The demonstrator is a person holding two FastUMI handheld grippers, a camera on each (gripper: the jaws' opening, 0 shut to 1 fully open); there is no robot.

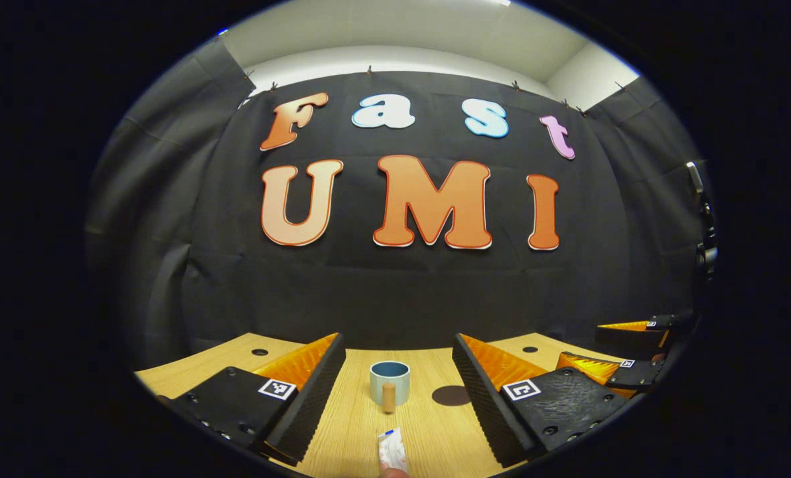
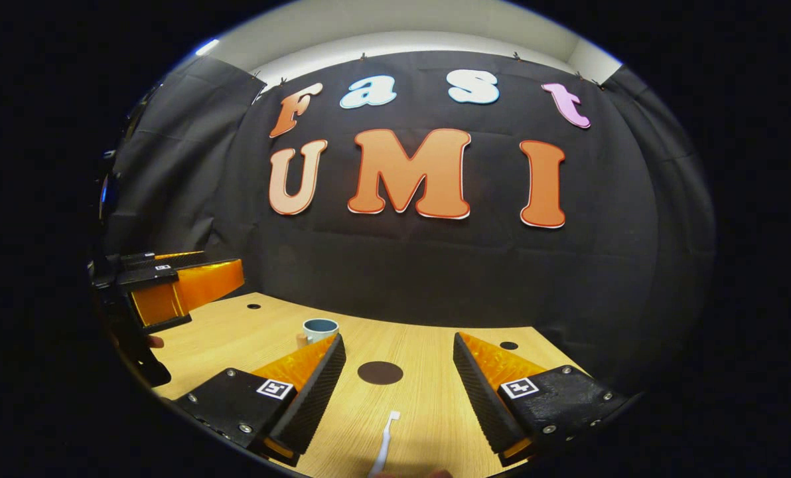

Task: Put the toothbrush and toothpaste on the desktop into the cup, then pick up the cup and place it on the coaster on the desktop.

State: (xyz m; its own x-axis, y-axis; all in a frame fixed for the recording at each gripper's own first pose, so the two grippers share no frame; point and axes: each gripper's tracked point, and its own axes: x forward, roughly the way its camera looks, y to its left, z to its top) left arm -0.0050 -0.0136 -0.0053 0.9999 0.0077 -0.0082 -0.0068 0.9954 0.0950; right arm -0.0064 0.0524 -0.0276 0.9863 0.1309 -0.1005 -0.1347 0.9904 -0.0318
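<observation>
A: Nearest, the toothpaste [image 1: 392, 450] lies on the tabletop [image 1: 349, 425] between the left gripper [image 1: 395, 388]'s wide, empty fingers; the toothbrush [image 2: 383, 448] lies likewise under the right gripper [image 2: 399, 385].

B: Beyond, cup [image 1: 389, 383], coaster [image 2: 380, 372] beside it. Risk?

A: Flat items may slip when pinched; a careless drop could tip the cup.

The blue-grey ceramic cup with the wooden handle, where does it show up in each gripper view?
Left gripper view: the blue-grey ceramic cup stands low at centre, wooden handle facing the camera.
Right gripper view: the cup sits left of centre, on the desk.
Shared landmark: the dark round coaster, to the cup's right in both.
</observation>
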